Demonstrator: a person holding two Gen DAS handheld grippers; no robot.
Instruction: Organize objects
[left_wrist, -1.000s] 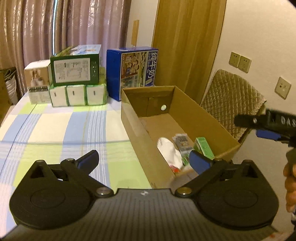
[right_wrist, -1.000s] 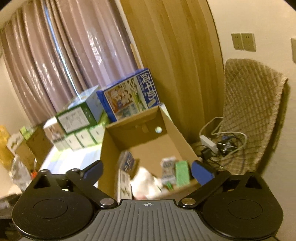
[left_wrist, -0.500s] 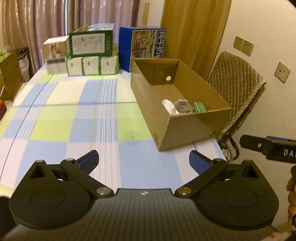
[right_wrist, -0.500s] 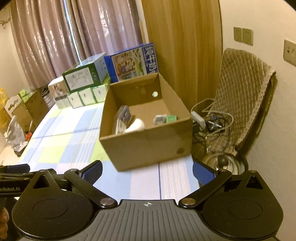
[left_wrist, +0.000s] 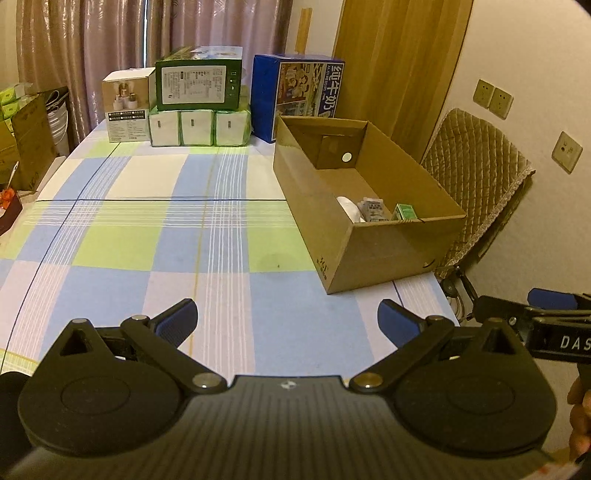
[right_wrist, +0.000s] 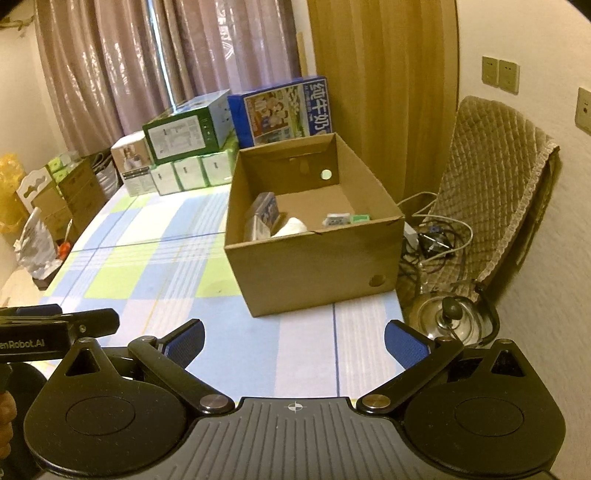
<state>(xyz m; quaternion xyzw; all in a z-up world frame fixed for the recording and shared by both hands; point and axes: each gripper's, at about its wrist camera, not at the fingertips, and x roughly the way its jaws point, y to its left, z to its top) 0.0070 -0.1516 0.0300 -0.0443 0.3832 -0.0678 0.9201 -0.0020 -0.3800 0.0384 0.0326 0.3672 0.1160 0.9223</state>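
Objects (right_wrist: 291, 226) are lying inside the cardboard box (left_wrist: 373, 254) on the checked surface (left_wrist: 155, 240); both the left gripper (left_wrist: 287, 320) and right gripper (right_wrist: 294, 338) are being drawn back, jaws apart and empty; sorting is probably being finished.

A home room is showing here: curtains (left_wrist: 110, 37) are hanging behind a checked tablecloth (left_wrist: 147, 229), with milk cartons (left_wrist: 306, 92) and a kettle (right_wrist: 450, 314).

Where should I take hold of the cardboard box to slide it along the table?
Probably the near short wall of the cardboard box, at its top rim. Come from above on the near side with the open right gripper, one finger inside, one outside. The top is open, and the walls are thin and upright.
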